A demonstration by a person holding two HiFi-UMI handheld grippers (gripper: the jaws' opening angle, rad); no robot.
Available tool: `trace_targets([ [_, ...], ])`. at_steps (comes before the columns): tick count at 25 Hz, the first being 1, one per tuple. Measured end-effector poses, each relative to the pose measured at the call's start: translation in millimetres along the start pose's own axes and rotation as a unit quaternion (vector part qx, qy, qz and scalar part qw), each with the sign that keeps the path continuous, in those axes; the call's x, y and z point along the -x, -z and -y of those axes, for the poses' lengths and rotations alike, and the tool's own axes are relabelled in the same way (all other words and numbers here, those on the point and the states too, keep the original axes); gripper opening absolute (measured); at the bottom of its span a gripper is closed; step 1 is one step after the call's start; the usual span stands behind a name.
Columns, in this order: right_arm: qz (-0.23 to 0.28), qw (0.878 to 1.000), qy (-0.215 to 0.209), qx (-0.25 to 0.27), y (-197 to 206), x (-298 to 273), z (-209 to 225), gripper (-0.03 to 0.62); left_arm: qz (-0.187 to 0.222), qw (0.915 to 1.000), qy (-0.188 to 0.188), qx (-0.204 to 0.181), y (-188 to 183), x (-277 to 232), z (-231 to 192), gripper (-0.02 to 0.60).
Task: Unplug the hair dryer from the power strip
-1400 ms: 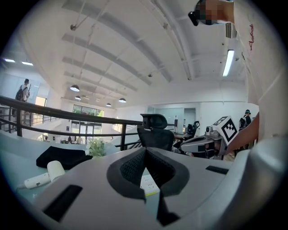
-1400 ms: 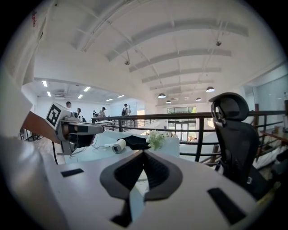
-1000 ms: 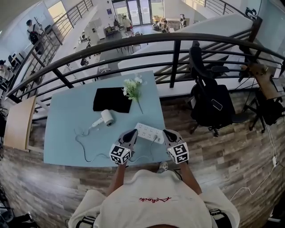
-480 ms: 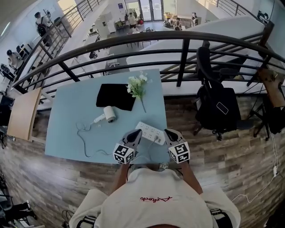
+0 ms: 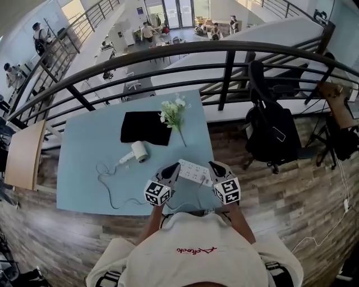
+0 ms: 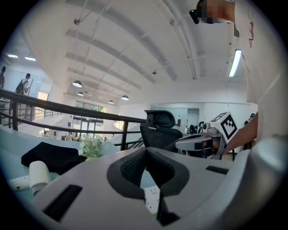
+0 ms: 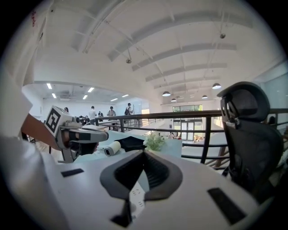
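Bright, even daylight fills all 3 views, the doors (image 5: 185,8) glowing pale at the far end and a strip lamp (image 6: 235,63) glaring white overhead in the left gripper view. Shadows on the table (image 5: 78,146) are faint. Fisheye lenses bow the railing (image 5: 225,78) and ring both gripper views in black, where the near foreground turns soft.

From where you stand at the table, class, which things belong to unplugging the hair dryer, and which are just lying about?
Part of the job:
- hair dryer
- power strip
- left gripper
- right gripper

Just lying about:
- black cloth
- flowers
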State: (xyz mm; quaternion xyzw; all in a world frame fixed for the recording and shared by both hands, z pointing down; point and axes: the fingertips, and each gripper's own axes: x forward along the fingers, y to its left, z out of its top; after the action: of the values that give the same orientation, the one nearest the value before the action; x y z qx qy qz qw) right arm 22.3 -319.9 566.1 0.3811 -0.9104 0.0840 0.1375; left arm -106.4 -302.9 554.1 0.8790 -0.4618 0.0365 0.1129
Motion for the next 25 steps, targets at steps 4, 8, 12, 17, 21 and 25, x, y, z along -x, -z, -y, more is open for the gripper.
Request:
trace_targets([
  [4,0.000,1.000,0.017,0.003,-6,-9,-9,0.017,0.008,0.9999,-0.001,0.013,1,6,-24,0.009],
  [8,-0.006,0.999,0.034,0.001,-1,-12,-10,0.017,0.011,0.9997,-0.001,0.024,3,9,-41,0.009],
  [12,-0.014,0.998,0.054,-0.006,9,-8,-7,0.017,0.007,0.9995,0.000,0.030,10,8,-52,0.009],
  [17,-0.030,0.997,0.065,-0.027,29,-6,-2,0.017,-0.014,0.9993,0.011,0.032,24,-2,-53,0.009],
  [21,-0.041,0.996,0.063,-0.039,42,-8,-3,0.017,-0.033,0.9989,0.019,0.029,35,-7,-52,0.009],
  [25,-0.058,0.995,0.056,-0.054,61,-10,-7,0.017,-0.052,0.9980,0.021,0.029,52,-10,-51,0.009],
])
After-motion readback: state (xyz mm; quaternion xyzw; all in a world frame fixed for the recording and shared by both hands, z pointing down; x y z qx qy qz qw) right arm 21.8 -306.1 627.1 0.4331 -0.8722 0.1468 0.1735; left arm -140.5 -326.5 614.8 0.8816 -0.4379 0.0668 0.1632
